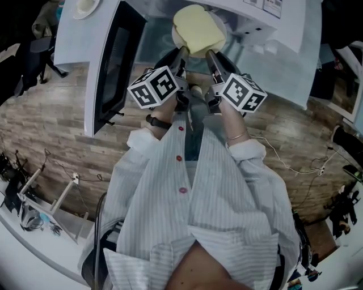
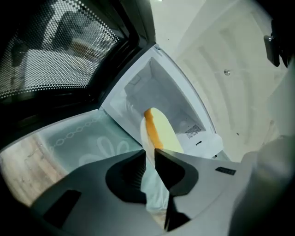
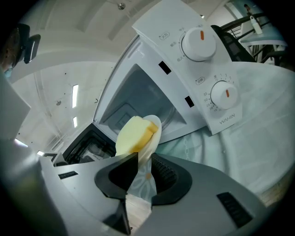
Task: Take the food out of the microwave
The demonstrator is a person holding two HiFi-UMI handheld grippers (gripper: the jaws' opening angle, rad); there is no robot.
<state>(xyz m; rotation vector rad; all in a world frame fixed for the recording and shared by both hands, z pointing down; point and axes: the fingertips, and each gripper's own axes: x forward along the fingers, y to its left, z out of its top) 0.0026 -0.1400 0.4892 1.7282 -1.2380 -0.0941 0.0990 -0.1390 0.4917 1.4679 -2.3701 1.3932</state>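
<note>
A thick yellow slice of food point(image 1: 198, 29) lies on a small white plate point(image 1: 176, 38), held in the air in front of the open white microwave point(image 1: 271, 25). My left gripper point(image 1: 182, 52) is shut on the plate's left rim and my right gripper point(image 1: 210, 55) on its right rim. In the left gripper view the plate point(image 2: 145, 138) stands edge-on between the jaws of the left gripper point(image 2: 150, 159), with the food point(image 2: 162, 133) beyond them. In the right gripper view the plate point(image 3: 155, 132) and the food point(image 3: 131, 133) rise from the jaws of the right gripper point(image 3: 142, 173).
The microwave door point(image 1: 113, 62) hangs open at the left. Its empty cavity point(image 2: 156, 94) is behind the plate, and its panel with two knobs point(image 3: 205, 64) is at the right. A pale patterned tablecloth point(image 3: 244, 152) covers the table. Another white dish point(image 1: 85, 7) sits at the far left.
</note>
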